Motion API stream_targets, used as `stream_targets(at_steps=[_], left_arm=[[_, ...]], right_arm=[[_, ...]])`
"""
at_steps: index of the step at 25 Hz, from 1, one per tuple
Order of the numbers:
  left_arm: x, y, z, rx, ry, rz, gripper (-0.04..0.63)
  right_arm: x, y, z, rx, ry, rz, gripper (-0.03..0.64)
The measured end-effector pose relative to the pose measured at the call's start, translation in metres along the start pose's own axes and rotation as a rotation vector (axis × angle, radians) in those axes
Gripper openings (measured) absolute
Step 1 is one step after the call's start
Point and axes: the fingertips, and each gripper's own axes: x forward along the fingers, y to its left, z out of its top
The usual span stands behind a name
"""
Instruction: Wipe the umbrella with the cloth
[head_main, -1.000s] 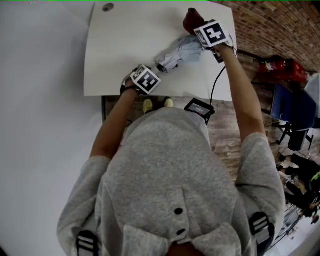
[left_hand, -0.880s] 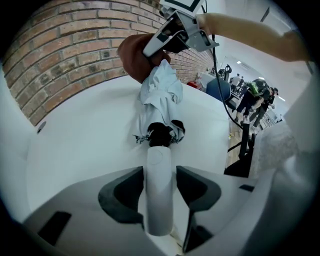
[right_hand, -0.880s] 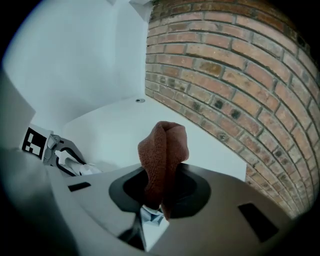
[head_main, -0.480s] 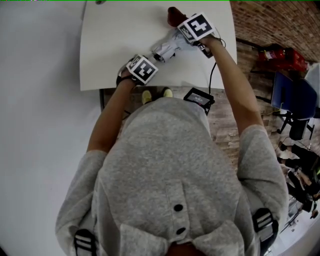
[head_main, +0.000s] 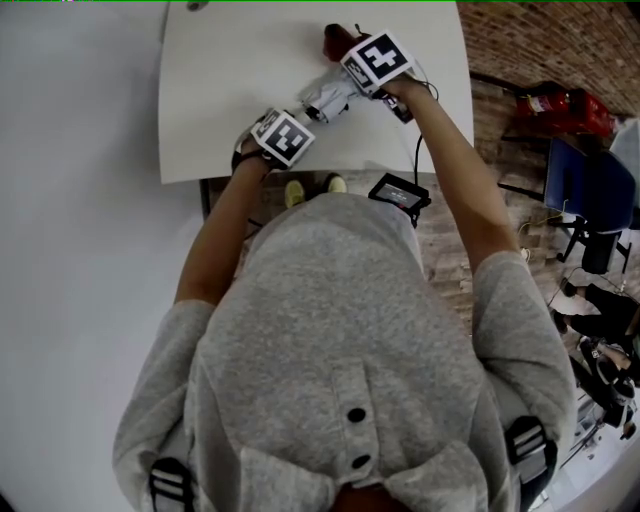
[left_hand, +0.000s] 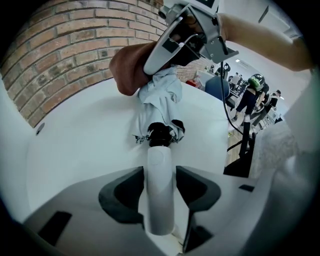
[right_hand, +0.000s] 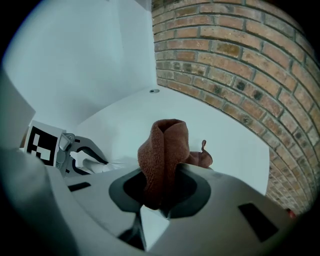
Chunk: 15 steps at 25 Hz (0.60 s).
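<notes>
A folded pale blue umbrella lies on the white table. My left gripper is shut on its white handle, near the table's front edge. The canopy stretches away from those jaws. My right gripper is shut on a bunched brown cloth. It presses the cloth onto the canopy's far part, just beyond the left gripper. In the head view the right gripper covers most of the canopy, and the cloth pokes out behind it.
A round grommet sits in the table near its far corner. A brick wall runs along the table's right side. A black device with a cable hangs below the front edge. Chairs and red gear stand at right.
My right gripper has slid the cloth down the canopy toward the handle, closing in on the left gripper. The left gripper has kept its hold in place.
</notes>
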Motion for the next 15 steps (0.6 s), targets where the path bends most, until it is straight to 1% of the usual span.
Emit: stream_targets(at_steps=[10, 12, 15], left_arm=[[0.0, 0.004, 0.002, 0.003, 0.006, -0.005, 0.21], [0.001, 0.004, 0.005, 0.008, -0.004, -0.003, 0.21], [-0.001, 0.005, 0.005, 0.012, -0.001, 0.004, 0.21]], right_arm=[[0.006, 0.009, -0.005, 0.019, 0.037, 0.012, 0.081], [0.006, 0.012, -0.005, 0.027, 0.043, 0.024, 0.081], [0.007, 0.021, -0.005, 0.048, 0.044, 0.065, 0.081]])
